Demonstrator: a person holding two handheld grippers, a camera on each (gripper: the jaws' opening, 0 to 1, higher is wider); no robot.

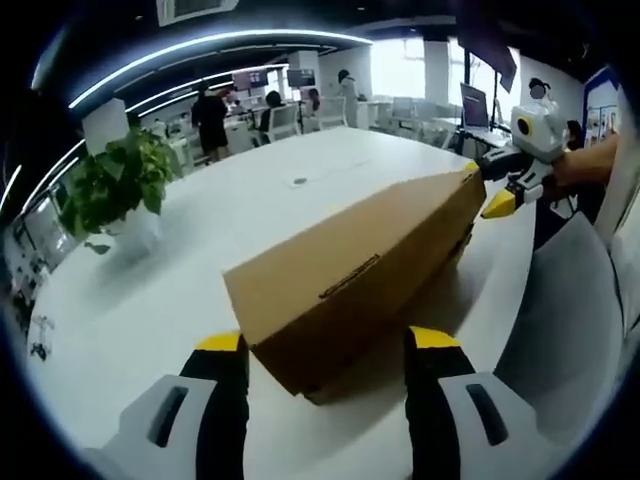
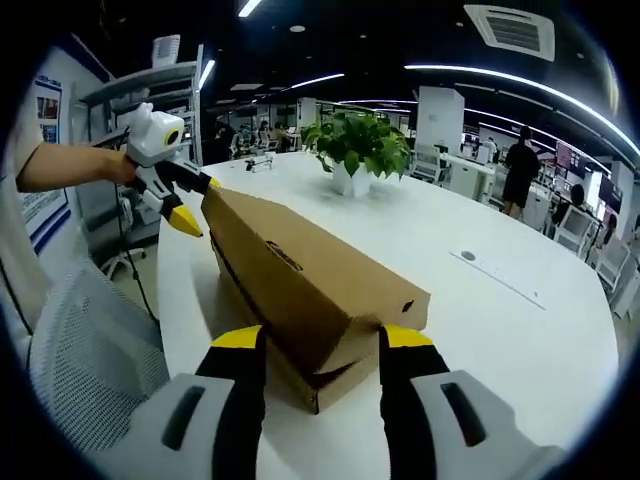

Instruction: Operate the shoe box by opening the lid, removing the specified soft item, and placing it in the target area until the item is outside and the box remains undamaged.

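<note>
Shoe box (image 1: 350, 275), plain brown cardboard, lid down, between both grippers' spread fingers (image 1: 225, 375).

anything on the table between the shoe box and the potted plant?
Nothing: in the left gripper view the white table is bare between the shoe box and the potted plant.

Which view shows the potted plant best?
The right gripper view: the leafy green plant in its white pot stands upright on the white table, sharp and whole, beyond the brown cardboard shoe box. The left gripper view shows it near the edge, more distorted.
</note>
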